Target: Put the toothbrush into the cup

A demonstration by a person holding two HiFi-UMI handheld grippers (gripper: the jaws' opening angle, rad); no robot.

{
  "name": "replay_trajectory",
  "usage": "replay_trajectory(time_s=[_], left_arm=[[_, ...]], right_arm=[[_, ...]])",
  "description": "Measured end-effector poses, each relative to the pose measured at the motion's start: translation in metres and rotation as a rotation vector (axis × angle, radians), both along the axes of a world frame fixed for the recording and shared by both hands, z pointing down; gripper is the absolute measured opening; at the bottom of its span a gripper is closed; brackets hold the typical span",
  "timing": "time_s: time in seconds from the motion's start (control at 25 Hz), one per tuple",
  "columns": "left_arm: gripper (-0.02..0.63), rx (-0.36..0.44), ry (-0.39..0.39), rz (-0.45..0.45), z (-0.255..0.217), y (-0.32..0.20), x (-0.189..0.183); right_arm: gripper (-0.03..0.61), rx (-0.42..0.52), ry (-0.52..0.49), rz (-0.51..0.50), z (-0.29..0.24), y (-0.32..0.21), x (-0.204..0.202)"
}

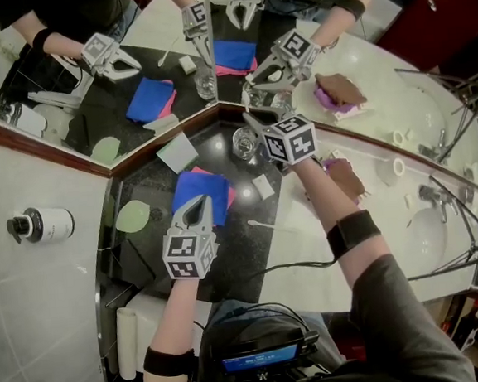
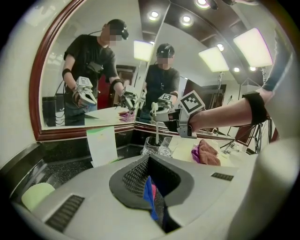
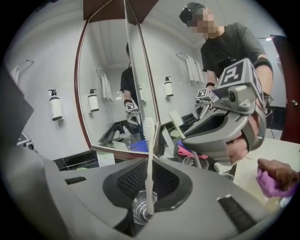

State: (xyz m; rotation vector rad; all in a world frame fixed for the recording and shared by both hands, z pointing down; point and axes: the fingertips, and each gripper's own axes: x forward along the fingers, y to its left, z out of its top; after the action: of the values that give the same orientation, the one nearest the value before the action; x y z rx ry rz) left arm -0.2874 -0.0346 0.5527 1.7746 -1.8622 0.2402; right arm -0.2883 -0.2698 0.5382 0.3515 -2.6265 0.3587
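Right fingers (image 3: 123,180) clamp toothbrush (image 3: 149,159) upright over cup (image 3: 138,211); left fingers (image 2: 133,176) shut, tilted down above blue cloth (image 1: 190,186).

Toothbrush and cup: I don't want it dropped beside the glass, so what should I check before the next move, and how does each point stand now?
1. Grip: right gripper closed on the handle of the toothbrush: ok.
2. Orientation: toothbrush upright, bristles up, handle end down: ok.
3. Alignment: the cup shows directly behind the handle end in the right gripper view: ok.
4. Handle end inside the cup's rim: cannot tell.
5. Cup standing upright: ok.
6. Left gripper shut, over the blue cloth, apart from the cup: ok.
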Motion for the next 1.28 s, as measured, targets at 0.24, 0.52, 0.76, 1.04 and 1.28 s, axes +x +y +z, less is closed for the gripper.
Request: replay_trajectory(time_s=[0.24,0.52,0.76,1.04,1.28], left_arm=[[0.0,0.011,-0.03,0.023,-0.009,0.001,0.011],[0.0,0.046,-0.063,0.049,-0.028,-0.002,0.024],[0.0,0.07,-0.089,0.076,-0.047,-0.006,0.038],[0.0,0.078,-0.114,0.117,-0.063,-0.008,0.064],[0.0,0.08,-0.13,0.133,-0.072,-0.001,0.081]], right_arm=[[0.051,0.031,-0.079,0.043,-0.039,0.007,0.026],[0.051,0.05,-0.116,0.077,-0.073,0.031,0.075],[0.051,0.049,-0.13,0.095,-0.091,0.07,0.134],[0.051,0.01,-0.089,0.119,-0.075,0.115,0.203],[0.051,0.008,0.007,0.086,-0.049,0.151,0.235]])
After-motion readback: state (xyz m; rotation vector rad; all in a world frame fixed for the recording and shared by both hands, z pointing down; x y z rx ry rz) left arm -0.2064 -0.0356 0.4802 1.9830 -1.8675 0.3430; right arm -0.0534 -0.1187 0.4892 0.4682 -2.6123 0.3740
